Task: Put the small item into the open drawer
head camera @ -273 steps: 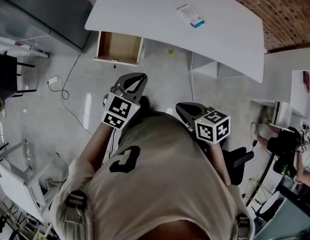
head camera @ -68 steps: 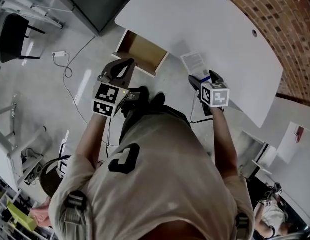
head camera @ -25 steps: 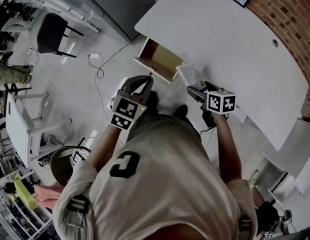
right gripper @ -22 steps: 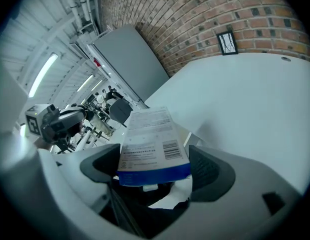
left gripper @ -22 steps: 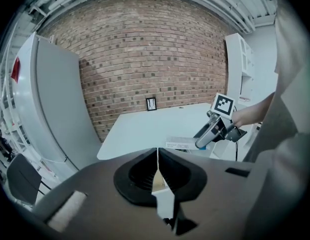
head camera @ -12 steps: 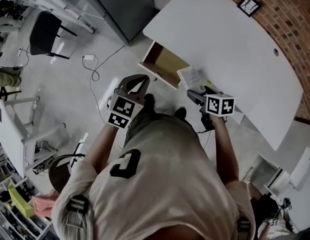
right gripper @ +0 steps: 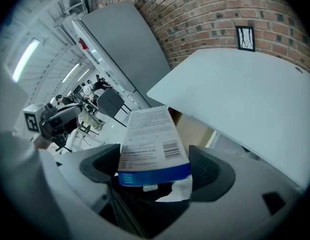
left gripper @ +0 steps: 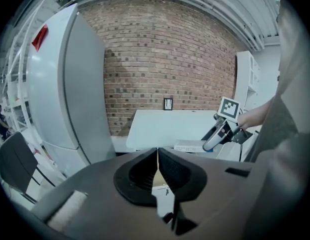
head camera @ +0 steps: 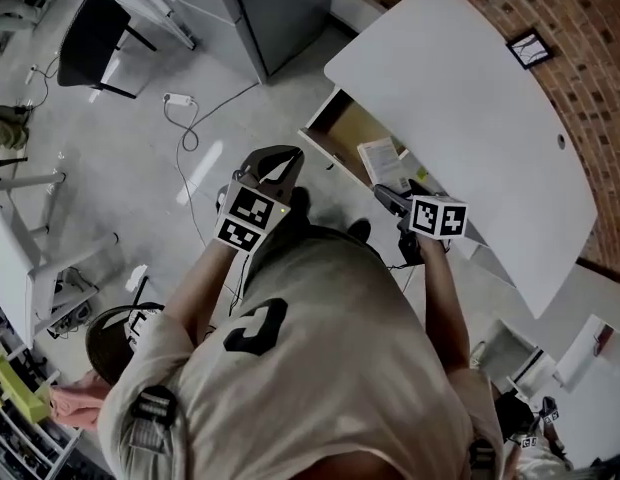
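The small item is a white box with a blue end (right gripper: 151,145), clamped between the jaws of my right gripper (right gripper: 155,170). In the head view the box (head camera: 380,161) hangs just over the right front edge of the open wooden drawer (head camera: 345,131) under the white desk (head camera: 470,128), with the right gripper (head camera: 391,196) behind it. The drawer's brown inside (right gripper: 197,126) shows past the box. My left gripper (head camera: 274,160) is shut with nothing in it, held left of the drawer above the floor. In its own view the left gripper (left gripper: 157,153) looks toward the box (left gripper: 191,146).
A tall grey cabinet (head camera: 265,3) stands left of the desk against the brick wall (head camera: 580,78). A small framed picture (head camera: 530,48) sits on the desk's far side. A black chair (head camera: 90,33) and a cable with a plug block (head camera: 180,100) are on the floor at left.
The box lay on the desk at first; my right gripper has since closed on it and carried it left toward the drawer. The left gripper stayed shut and hardly moved.
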The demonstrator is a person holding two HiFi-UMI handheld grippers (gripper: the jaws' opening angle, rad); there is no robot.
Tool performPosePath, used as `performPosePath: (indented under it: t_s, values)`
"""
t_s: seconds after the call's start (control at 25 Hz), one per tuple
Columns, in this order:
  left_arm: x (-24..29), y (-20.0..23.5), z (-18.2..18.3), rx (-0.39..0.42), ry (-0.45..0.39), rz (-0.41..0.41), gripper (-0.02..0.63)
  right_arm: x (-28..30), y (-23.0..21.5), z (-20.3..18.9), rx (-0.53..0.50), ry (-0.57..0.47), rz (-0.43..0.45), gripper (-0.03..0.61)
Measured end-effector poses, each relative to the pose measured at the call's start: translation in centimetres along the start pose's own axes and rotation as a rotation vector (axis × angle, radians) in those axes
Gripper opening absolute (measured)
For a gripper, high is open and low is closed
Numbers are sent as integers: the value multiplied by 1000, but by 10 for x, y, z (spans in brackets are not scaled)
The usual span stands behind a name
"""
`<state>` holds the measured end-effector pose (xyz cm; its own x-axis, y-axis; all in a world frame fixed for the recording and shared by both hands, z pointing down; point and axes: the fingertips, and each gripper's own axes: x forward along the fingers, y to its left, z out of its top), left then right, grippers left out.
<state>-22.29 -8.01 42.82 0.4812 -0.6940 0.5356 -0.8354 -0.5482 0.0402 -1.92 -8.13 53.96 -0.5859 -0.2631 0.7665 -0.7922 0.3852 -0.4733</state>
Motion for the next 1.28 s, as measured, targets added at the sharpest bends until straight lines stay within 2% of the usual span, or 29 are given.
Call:
performPosePath:
  t_s: [0.2, 0.56, 0.96, 1.08, 1.28]
  values:
    - [-7, 29, -13, -17, 9, -12, 11, 29, 17, 7, -20, 37, -25, 385]
    - [-6, 58, -36, -43, 13, -58, 11, 59, 29, 10, -56, 71, -117, 385]
    - [14, 65, -21, -45, 32, -41, 11, 84, -8, 13, -116, 131, -187, 385]
    - [22, 61, -15, -65, 54, -20, 11, 94, -28, 13, -197, 168, -216, 385]
    - [38, 47, -11, -59, 97, -15, 11, 121, -54, 6, -432, 261, -245, 385]
